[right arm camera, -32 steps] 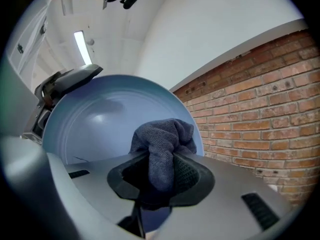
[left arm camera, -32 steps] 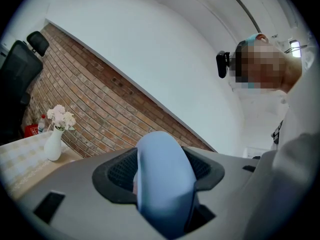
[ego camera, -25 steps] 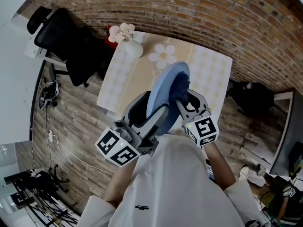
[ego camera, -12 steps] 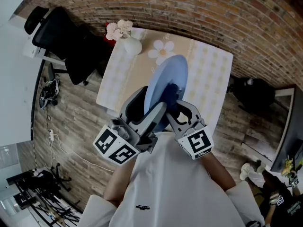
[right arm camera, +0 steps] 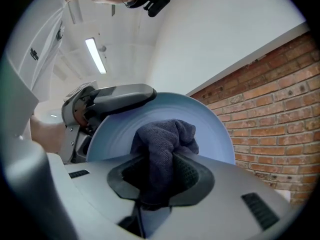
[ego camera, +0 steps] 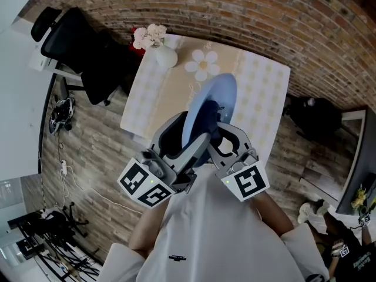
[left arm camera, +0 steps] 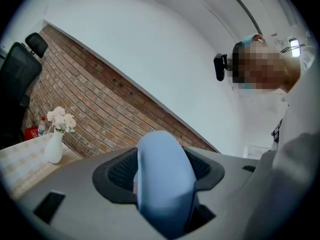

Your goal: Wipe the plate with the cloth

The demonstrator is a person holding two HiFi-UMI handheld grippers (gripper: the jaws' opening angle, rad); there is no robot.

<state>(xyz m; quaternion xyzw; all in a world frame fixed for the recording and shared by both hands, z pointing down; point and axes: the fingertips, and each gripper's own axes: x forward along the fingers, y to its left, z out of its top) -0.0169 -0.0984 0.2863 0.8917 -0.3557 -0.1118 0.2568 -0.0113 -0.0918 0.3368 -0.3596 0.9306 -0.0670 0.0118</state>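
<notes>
- Head view: the round pale-blue plate [ego camera: 214, 96] is held up off the cream checked table [ego camera: 264, 81]. It stands on edge, its long line running from about 7 o'clock to 1 o'clock. The left gripper [ego camera: 192, 145] bites the lower rim at 7 o'clock. The right gripper [ego camera: 220, 131] comes in from 5 o'clock with a bunched dark grey cloth [ego camera: 210, 115] against the plate's right-hand face. Both arms are tucked in near the chest.
- Left gripper view: the jaws are clamped on the plate [left arm camera: 161, 159], seen edge-on, its blue rim filling the gap between the pads.
- Right gripper view: the jaws are closed on the cloth [right arm camera: 165, 144], whose wad pokes out at 12 o'clock. It looks pressed to the plate's face [right arm camera: 212, 129], which lies dead ahead. The left gripper [right arm camera: 112, 98] holds the rim at 10 o'clock. I'd judge the right hand is the one placed to sweep, out toward the bare blue at 2 o'clock.
</notes>
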